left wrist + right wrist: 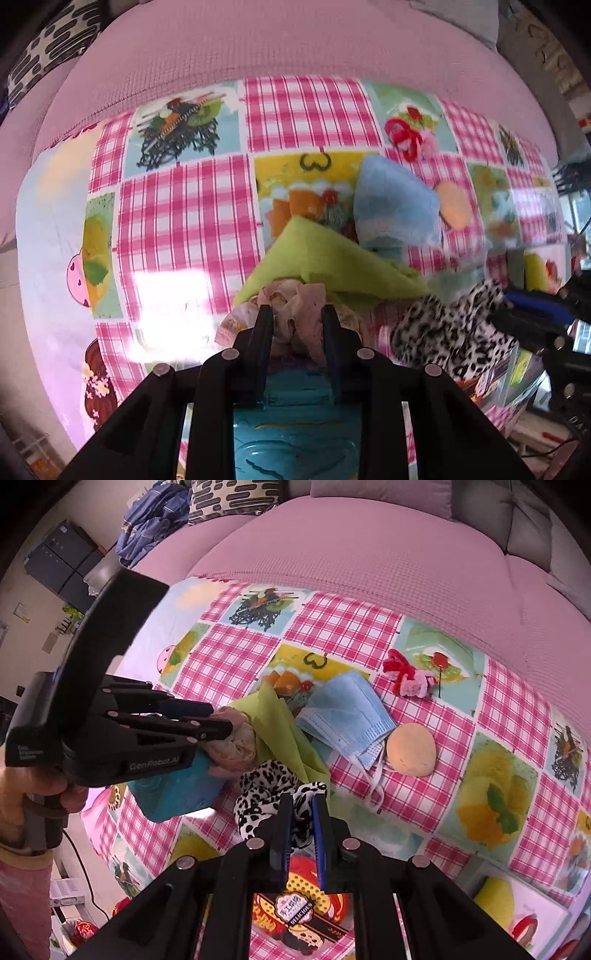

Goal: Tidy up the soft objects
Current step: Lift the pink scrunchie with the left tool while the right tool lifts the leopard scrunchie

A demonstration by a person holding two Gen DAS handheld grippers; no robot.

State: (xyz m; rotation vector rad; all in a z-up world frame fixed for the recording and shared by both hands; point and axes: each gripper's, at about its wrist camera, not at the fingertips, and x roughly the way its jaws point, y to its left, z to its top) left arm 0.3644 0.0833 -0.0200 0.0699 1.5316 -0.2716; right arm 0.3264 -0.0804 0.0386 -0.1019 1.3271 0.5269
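My left gripper (295, 312) is shut on a pale pink frilly scrunchie (291, 306), held above a teal box (295, 432); it also shows in the right wrist view (218, 720) with the scrunchie (236, 742) over the teal box (177, 790). My right gripper (303, 801) is shut on a black-and-white leopard scrunchie (266, 786), which shows in the left wrist view (450, 332). A green cloth (280, 731), blue face masks (347, 716), a peach sponge (412, 749) and a red-pink pipe-cleaner piece (406, 675) lie on the mat.
A pink checked picture mat (340, 627) covers a pink sofa seat (369, 554). A patterned cushion (232, 498) and blue clothing (155, 520) lie at the back left. A printed box (299, 912) is under my right gripper.
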